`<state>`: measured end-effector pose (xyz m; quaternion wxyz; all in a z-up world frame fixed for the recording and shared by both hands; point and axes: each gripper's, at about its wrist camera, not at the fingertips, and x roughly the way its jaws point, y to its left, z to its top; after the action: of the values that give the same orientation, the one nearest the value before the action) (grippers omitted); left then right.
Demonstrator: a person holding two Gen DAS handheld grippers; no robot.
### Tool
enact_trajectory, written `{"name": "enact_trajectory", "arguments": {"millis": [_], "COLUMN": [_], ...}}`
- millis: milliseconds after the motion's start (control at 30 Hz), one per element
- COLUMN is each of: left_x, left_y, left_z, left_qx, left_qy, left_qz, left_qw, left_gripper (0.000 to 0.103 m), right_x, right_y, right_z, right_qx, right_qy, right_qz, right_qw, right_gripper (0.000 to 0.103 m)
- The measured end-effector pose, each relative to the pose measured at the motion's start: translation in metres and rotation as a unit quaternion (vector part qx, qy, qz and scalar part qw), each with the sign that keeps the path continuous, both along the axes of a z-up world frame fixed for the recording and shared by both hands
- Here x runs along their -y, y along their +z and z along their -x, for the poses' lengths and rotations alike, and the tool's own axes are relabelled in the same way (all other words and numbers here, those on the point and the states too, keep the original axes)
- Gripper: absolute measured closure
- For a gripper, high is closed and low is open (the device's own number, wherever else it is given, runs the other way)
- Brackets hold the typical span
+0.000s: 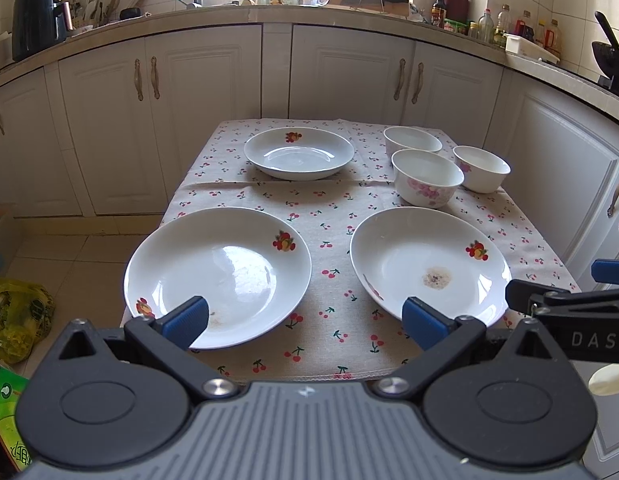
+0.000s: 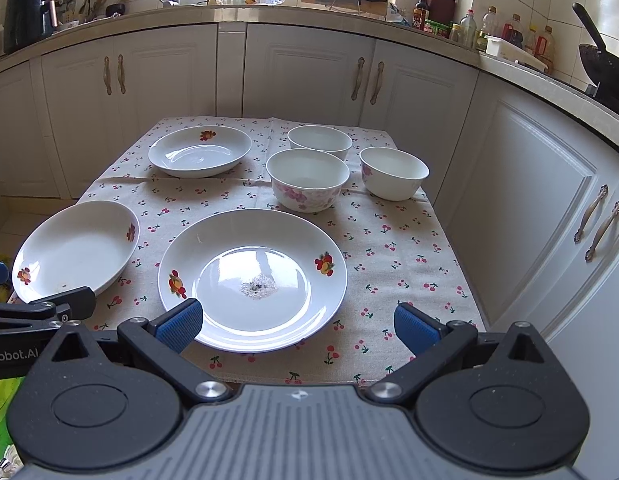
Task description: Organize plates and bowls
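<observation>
Three white plates with fruit prints lie on the cherry-print tablecloth: a near-left plate (image 1: 217, 276) (image 2: 75, 250), a near-right plate with a brown stain (image 1: 427, 264) (image 2: 251, 278), and a far plate (image 1: 298, 153) (image 2: 199, 151). Three white bowls stand at the far right: a front floral bowl (image 1: 426, 176) (image 2: 307, 178), a back bowl (image 1: 411, 141) (image 2: 319, 141) and a right bowl (image 1: 481, 168) (image 2: 393, 173). My left gripper (image 1: 305, 320) is open above the table's near edge, between the two near plates. My right gripper (image 2: 295, 326) is open, low over the stained plate's near rim.
The table (image 1: 341, 344) stands in a kitchen, with white cabinets (image 1: 349, 72) behind and to the right. The counter holds bottles (image 1: 489, 26), a knife block, a wok (image 1: 609, 56) and an air fryer (image 1: 37, 20). Bags (image 1: 17, 320) lie on the floor at left.
</observation>
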<state>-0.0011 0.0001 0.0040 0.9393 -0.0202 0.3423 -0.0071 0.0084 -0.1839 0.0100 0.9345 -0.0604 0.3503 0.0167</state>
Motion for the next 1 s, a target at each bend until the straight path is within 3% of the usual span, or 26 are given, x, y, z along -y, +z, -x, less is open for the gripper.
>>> {"name": "enact_trajectory", "arguments": {"millis": [1000], "left_x": [0.0012], "left_y": [0.0002], "left_z": [0.0009], "left_qx": [0.002], "left_qy": [-0.007], "left_qz": [0.004], "left_qw": [1.0], "left_gripper": [0.001], "right_x": [0.0022], "right_y": [-0.0003], "right_z": [0.0015], "right_qx": [0.005], "right_qy": [-0.007], "right_qz": [0.005], "right_qw": [1.0], "right_gripper": [0.0]}}
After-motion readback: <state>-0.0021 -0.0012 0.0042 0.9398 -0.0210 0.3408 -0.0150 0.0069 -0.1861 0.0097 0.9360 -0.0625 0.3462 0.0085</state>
